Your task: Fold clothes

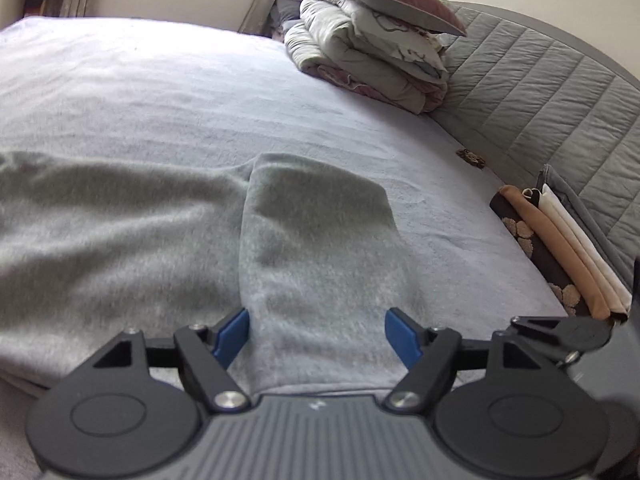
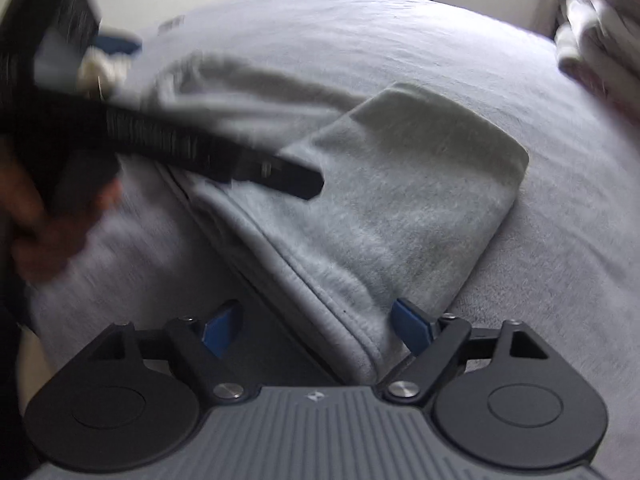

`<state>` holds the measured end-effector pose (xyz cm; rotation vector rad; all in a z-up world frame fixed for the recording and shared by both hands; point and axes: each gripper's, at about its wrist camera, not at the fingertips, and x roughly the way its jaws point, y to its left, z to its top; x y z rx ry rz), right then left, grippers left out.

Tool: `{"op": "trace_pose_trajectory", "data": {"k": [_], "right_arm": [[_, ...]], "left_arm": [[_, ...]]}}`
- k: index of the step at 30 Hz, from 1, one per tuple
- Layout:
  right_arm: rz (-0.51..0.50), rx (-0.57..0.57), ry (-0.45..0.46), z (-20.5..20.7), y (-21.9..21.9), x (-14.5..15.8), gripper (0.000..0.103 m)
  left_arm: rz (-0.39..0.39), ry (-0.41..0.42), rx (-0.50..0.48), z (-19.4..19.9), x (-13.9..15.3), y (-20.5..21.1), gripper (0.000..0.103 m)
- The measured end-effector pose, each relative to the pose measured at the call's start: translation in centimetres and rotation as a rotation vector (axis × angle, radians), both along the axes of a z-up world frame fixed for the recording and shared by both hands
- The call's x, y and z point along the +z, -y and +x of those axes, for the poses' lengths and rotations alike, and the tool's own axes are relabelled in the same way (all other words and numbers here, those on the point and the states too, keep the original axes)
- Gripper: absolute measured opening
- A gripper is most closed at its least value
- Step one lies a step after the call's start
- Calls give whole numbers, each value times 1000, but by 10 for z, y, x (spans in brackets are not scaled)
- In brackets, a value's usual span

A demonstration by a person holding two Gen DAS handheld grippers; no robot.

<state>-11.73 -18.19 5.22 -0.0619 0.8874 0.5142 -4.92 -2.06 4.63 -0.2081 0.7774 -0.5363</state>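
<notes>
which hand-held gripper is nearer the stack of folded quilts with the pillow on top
Left, as far as the views show. The left hand-held gripper faces the quilt stack across the bed. The right hand-held gripper sits over the grey garment, with the stack blurred at the far right edge.

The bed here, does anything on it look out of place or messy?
Only a small brown patterned scrap lying loose on the sheet near the quilted headboard. The grey garment lies flat, one part folded over.

Fuzzy grey garment (image 1: 120, 232) lies flat, one part folded over.
</notes>
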Motion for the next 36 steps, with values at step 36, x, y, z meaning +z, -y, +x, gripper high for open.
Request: {"op": "trace_pose_trajectory", "data": {"k": [36], "right_arm": [[-71,63,204,-34,9,6,52]], "left_arm": [[-76,-200,0,-1,-11,-13,80]]}}
